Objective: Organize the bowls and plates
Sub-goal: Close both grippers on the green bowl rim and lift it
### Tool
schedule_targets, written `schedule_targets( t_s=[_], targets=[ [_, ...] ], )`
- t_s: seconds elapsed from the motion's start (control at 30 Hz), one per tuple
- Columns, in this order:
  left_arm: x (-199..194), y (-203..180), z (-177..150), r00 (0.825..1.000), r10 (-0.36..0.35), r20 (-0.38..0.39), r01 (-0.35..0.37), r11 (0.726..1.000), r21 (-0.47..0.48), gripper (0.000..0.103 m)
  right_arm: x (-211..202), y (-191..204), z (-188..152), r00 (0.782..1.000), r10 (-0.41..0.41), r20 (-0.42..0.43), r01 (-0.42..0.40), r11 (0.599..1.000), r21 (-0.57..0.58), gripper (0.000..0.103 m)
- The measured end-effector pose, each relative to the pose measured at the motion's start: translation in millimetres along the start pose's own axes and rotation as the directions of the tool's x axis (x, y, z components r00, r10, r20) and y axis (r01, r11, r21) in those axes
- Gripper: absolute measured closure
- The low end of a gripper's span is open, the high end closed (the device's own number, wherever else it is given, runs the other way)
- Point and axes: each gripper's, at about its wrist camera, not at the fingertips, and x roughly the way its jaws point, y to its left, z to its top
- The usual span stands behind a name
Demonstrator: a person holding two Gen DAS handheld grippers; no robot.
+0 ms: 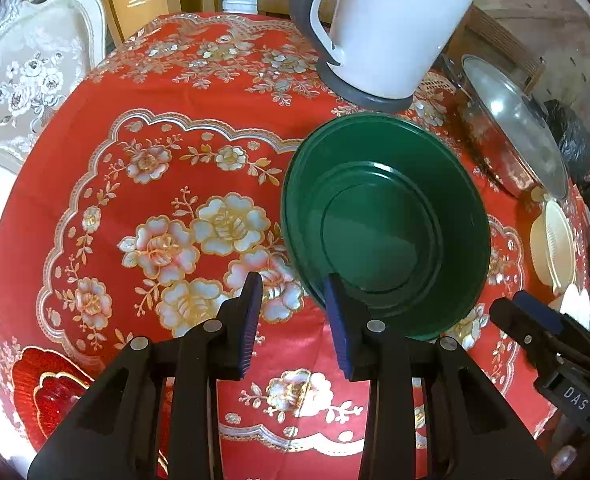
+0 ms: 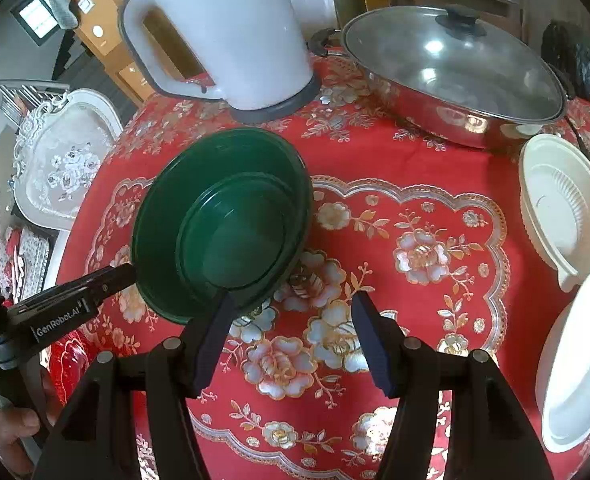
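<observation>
Green bowls (image 1: 387, 224), smaller nested in larger, on red floral tablecloth (image 1: 167, 184) before white kettle (image 1: 391, 24); left gripper (image 1: 293, 312) half open at near rim, right gripper (image 2: 291, 320) wide open, both empty; straddle rim squarely, lift level.

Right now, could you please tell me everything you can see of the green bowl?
The green bowl is dark, glossy and round, plastic or enamel by its look, with stepped rings inside that may be a second bowl nested in it. It is empty and tilted, near the white kettle on the red cloth. The left gripper, jaws open, straddles its near rim; the right gripper is open beside it.
</observation>
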Motion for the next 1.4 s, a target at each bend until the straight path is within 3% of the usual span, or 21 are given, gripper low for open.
schedule_targets(
  t_s=[0.6,1.17,1.4],
  targets=[
    [23.9,-9.8,29.7,1.0,0.003,-0.025,-0.003,1.0,0.004,0.071,28.9,-9.5,27.4,1.0,0.012,-0.022,-0.01,0.997,0.071,0.041],
    [54.2,-9.2,34.4,0.997,0.047,-0.058,-0.047,0.999,0.003,0.071,59.9,-3.0,35.0,0.999,-0.006,-0.05,0.009,0.998,0.063,0.041],
    [60.7,-10.6,35.0,0.997,0.042,-0.06,-0.041,0.999,0.009,0.071,59.2,-4.7,36.0,1.0,0.004,-0.02,-0.003,0.998,0.061,0.041]
  ],
)
